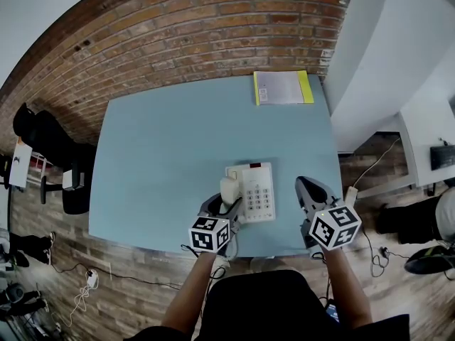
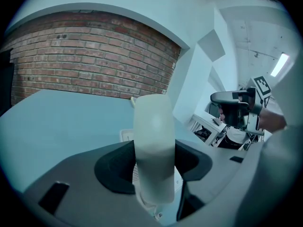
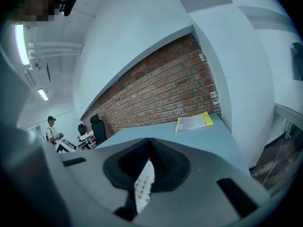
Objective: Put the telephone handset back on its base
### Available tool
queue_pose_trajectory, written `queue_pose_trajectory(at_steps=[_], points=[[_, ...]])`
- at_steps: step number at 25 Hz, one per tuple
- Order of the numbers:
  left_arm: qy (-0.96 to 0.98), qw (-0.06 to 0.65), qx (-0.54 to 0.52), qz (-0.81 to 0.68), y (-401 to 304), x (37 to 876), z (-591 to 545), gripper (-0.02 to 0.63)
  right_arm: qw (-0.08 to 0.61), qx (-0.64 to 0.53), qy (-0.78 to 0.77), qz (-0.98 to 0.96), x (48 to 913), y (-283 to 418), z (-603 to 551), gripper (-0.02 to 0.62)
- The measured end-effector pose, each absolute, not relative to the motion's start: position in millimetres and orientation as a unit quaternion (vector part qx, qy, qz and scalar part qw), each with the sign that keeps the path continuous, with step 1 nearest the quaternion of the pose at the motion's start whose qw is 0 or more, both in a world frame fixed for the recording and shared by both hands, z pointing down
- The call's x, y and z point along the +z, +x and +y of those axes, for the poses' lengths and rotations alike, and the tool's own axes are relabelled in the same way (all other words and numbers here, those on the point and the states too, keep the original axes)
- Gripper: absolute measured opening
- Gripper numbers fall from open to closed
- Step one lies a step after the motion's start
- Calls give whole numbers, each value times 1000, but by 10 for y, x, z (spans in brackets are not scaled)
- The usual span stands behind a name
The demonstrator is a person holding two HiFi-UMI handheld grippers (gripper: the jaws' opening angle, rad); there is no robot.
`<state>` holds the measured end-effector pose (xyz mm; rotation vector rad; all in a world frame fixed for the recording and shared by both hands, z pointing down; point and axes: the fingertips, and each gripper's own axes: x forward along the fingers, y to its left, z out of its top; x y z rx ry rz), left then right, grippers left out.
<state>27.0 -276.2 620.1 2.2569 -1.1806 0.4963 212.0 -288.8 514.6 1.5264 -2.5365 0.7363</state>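
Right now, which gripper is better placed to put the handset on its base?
Left: the left gripper holds the handset right at the base; the right gripper is shut, empty, beside it.

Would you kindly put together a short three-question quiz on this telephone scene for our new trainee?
1. True or false: the left gripper is shut on the white plastic telephone handset.
2. Where does the yellow-edged paper booklet lie? A: under the handset. B: at the far edge of the pale blue table, near the red brick wall. C: at the table's near edge.
3. Fill in: in the head view, the handset is on the ___ side of the keypad of the white telephone base.
Key: 1 true; 2 B; 3 left.
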Motion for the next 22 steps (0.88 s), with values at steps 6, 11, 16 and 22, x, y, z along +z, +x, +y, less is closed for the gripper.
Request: queue_pose_trajectory(at_steps=[6,11,16,22], points=[[833,279,186,-439,276,6287,-2811,235,49,246,498,-830,5201,2124,-2897,12],[827,285,191,-445,237,6374,-2848,235,52,249,496,-830,5230,2121,-2909,12],[824,290,191,-447,246,6420,-2906,235,56,253,496,-829,5286,2143,-2892,12],[821,298,187,-450,265,6471,-2967,235,60,257,497,-827,5329,2180,-2884,12]])
